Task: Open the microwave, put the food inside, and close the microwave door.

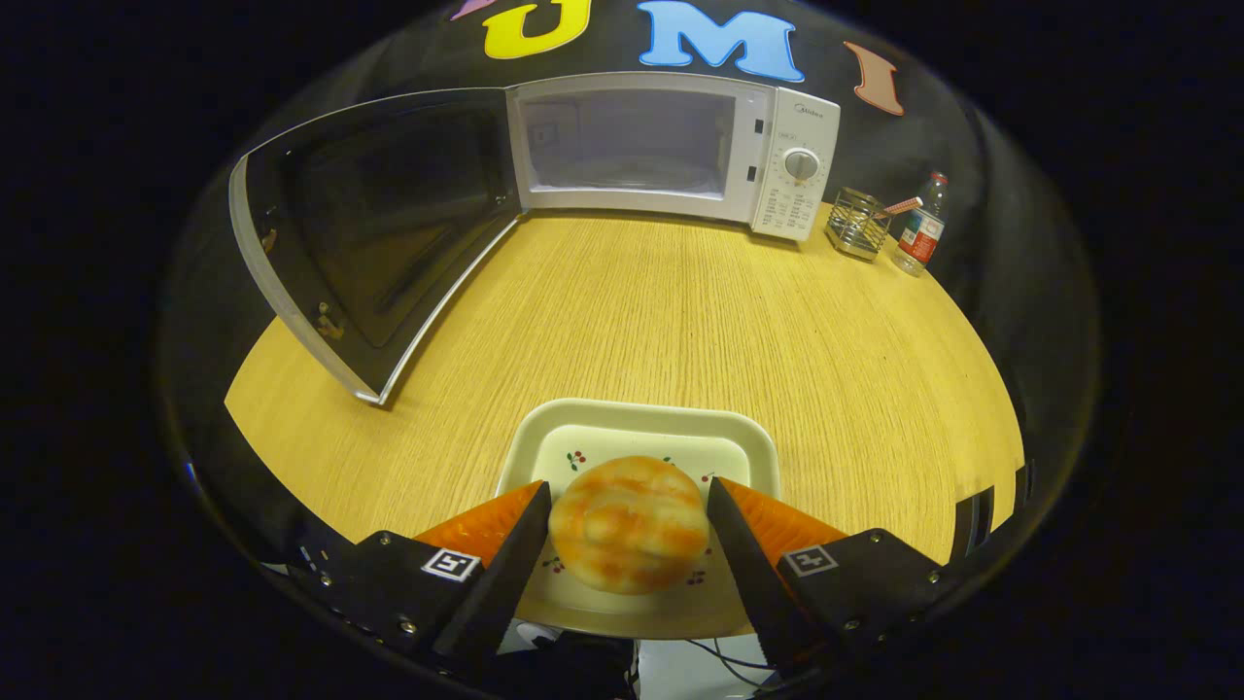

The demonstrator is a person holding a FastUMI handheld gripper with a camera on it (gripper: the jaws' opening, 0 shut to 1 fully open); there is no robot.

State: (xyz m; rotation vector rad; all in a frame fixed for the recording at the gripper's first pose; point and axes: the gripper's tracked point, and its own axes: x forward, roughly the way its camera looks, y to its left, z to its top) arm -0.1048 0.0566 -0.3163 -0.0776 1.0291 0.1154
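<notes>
Bun (629, 525) on tray (544, 437), flanked by gripper (629, 506) fingers, not visibly clamped.

Sits between the spread fingers, left one touching or nearly so, right one just clear. Best to squeeze gently at the bun's widest part, lift straight off the tray, then carry toward 12 o'clock across the table (739, 321) into the microwave (671, 146), clearing the open door (369, 233) at 10 o'clock.
</notes>
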